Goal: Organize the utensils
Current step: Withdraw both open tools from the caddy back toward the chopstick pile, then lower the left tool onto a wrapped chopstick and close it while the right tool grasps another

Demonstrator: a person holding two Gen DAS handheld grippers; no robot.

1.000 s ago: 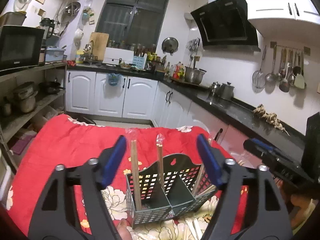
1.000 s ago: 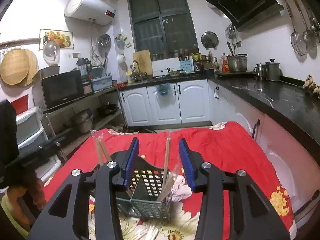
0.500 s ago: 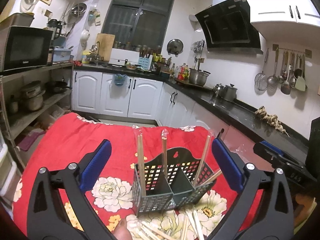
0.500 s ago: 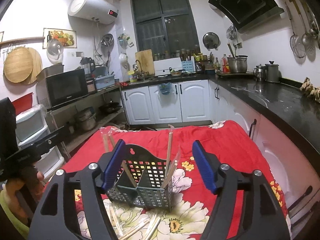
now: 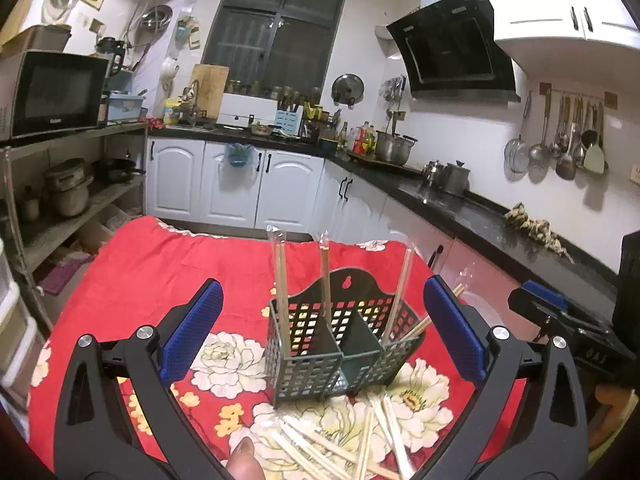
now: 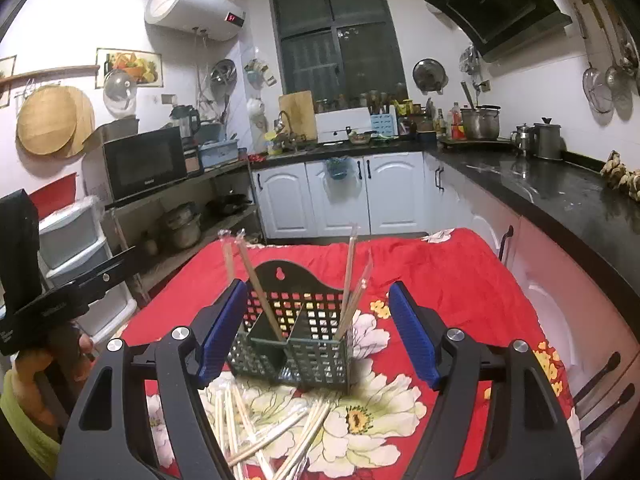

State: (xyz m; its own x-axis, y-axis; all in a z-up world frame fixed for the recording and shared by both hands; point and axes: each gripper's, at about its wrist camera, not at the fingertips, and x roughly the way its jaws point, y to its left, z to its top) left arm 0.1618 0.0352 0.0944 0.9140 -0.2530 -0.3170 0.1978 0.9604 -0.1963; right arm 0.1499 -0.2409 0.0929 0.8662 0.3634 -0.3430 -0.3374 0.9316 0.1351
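A dark grey perforated utensil basket [image 5: 340, 344] with two compartments stands on the red flowered cloth; it also shows in the right wrist view [image 6: 296, 336]. Wrapped wooden chopsticks [image 5: 281, 280] stand in both compartments. Several loose wrapped chopsticks [image 5: 352, 444] lie on the cloth in front of it, also seen in the right wrist view [image 6: 264, 428]. My left gripper [image 5: 324, 336] is open and empty, held back from the basket. My right gripper [image 6: 318, 330] is open and empty, facing the basket from the other side.
The red flowered cloth [image 5: 152, 272] covers the table. A black counter [image 6: 560, 196] with pots runs along the right. A shelf with a microwave [image 5: 52, 92] stands on the left. The other gripper shows at the right edge of the left wrist view [image 5: 560, 320].
Both grippers have opened wider and drawn back from the basket, so the loose chopsticks on the cloth have come into view. The basket has not moved.
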